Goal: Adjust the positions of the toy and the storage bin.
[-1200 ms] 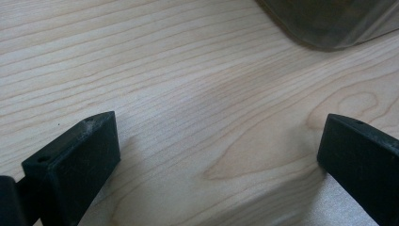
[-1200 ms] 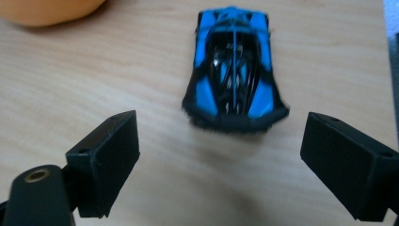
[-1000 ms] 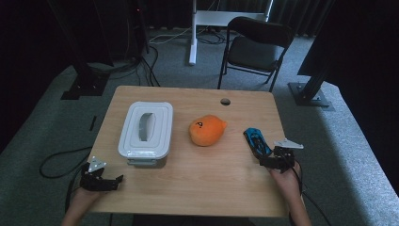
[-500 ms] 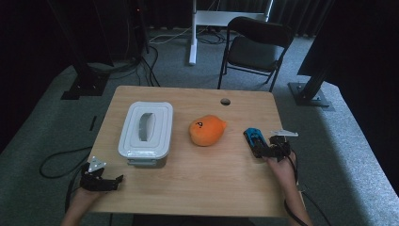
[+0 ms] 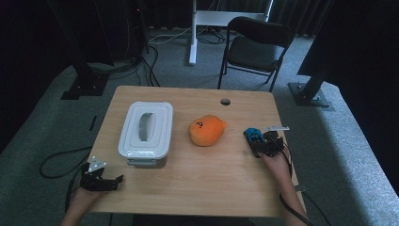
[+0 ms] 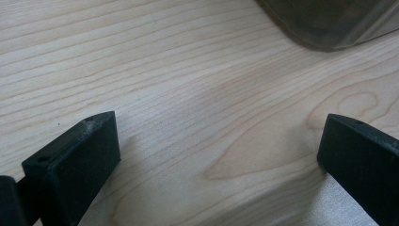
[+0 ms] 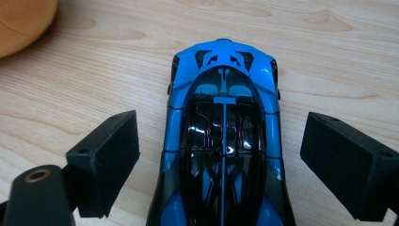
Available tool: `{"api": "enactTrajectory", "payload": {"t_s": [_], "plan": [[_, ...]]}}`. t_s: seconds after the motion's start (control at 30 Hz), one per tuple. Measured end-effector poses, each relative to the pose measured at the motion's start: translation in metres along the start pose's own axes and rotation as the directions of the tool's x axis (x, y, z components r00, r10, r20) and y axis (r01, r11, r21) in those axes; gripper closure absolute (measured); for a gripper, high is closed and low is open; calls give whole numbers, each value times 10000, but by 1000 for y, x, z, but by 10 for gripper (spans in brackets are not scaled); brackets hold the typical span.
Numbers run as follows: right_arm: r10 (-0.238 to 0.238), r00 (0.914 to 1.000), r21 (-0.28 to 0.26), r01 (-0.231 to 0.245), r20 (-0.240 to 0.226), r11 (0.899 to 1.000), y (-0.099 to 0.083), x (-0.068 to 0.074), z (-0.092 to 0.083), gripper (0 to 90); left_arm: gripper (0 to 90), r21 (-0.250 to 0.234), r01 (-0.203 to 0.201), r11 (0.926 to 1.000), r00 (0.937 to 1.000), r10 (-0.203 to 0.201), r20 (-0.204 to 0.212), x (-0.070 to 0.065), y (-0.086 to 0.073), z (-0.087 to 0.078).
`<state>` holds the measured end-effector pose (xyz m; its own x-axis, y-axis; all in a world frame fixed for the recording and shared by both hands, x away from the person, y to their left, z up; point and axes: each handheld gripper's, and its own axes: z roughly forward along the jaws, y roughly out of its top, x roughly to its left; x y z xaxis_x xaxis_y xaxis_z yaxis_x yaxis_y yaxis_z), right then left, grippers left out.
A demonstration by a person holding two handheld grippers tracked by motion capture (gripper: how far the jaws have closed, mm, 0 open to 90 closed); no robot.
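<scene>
The right hand-held gripper (image 7: 221, 165) stood at the right edge of the tabletop (image 5: 202, 174) with its jaws apart, one on each side of the blue toy car (image 7: 223, 136). Neither jaw touched the car's body; a strip of bare wood showed on both sides. In the high view the car (image 5: 252, 135) lay near the right edge, well to the right of the orange plush (image 5: 207, 130) and far from the white lidded box (image 5: 146, 133) on the left half.

The left hand-held gripper (image 5: 99, 181) rested at the near left corner, jaws wide apart over bare wood and holding nothing, with a corner of the box (image 6: 329, 21) just ahead of it.

The likely next move was to close on the car, and that carried some risk. The car's shell looked glossy and curved, so flat jaws closing high on the roof might slip upward and squeeze the car out. Its wheels could let it roll forward if one jaw touched first. The car also seemed slightly off-centre between the jaws, nearer the left one, which could twist it on contact. A grip lower on the flanks, with both jaws meeting together, would probably hold better.
</scene>
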<state>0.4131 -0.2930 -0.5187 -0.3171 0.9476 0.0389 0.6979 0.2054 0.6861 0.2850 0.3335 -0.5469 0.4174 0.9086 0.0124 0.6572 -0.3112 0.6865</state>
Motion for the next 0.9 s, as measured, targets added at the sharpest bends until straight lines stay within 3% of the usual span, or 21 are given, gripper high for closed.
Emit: {"api": "enactTrajectory", "payload": {"t_s": [0.3, 0.53, 0.9], "plan": [[-111, 9999, 372, 116, -127, 9992, 4, -1, 11, 139, 2, -1, 0, 10000, 10000, 0, 0, 0, 0, 0], [-317, 9995, 671, 311, 85, 9973, 4, -2, 17, 181, 2, -6, 4, 10000, 10000, -4, -1, 0, 0, 0], [-153, 9998, 903, 163, -114, 9958, 3, -4, 23, 237, 2, -3, 3, 10000, 10000, -3, -1, 0, 0, 0]]}}
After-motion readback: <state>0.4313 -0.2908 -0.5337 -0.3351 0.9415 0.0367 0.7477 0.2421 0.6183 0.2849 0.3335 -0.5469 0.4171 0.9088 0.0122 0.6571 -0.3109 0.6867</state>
